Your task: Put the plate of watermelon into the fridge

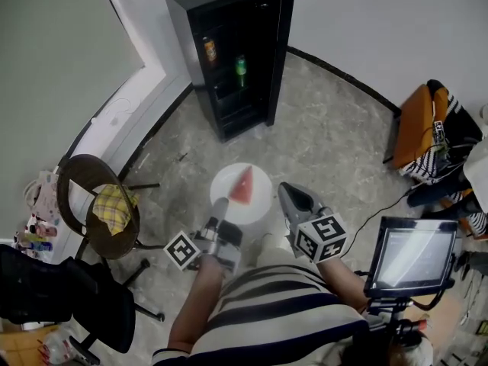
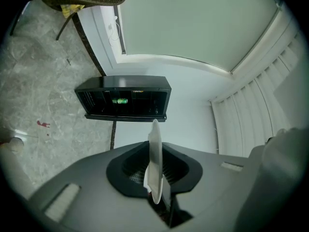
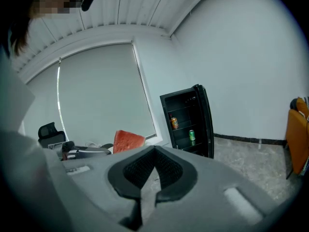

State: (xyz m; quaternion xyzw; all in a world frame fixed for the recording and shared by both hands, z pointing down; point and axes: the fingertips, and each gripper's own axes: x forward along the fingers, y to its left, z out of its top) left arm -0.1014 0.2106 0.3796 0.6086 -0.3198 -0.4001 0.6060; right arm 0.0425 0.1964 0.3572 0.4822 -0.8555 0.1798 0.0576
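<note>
A white plate [image 1: 255,197] bearing a red watermelon wedge [image 1: 242,187] hangs above the stone floor in front of me. My left gripper [image 1: 220,203] is shut on its near rim. In the left gripper view the plate [image 2: 155,161] shows edge-on between the jaws of the left gripper [image 2: 154,154]. My right gripper [image 1: 287,191] floats just right of the plate, shut and empty. From the right gripper [image 3: 154,152] I see the wedge [image 3: 128,140] off to its left. The black fridge [image 1: 229,52] stands ahead with its door [image 1: 280,48] open. An orange can [image 1: 209,49] and a green can [image 1: 241,67] sit on its shelves.
A round wicker chair [image 1: 97,213] with a yellow cloth stands at the left. A black office chair [image 1: 65,296] is at lower left. An orange seat [image 1: 422,120] and a monitor on a stand [image 1: 412,256] are on the right, with a cable [image 1: 377,213] on the floor.
</note>
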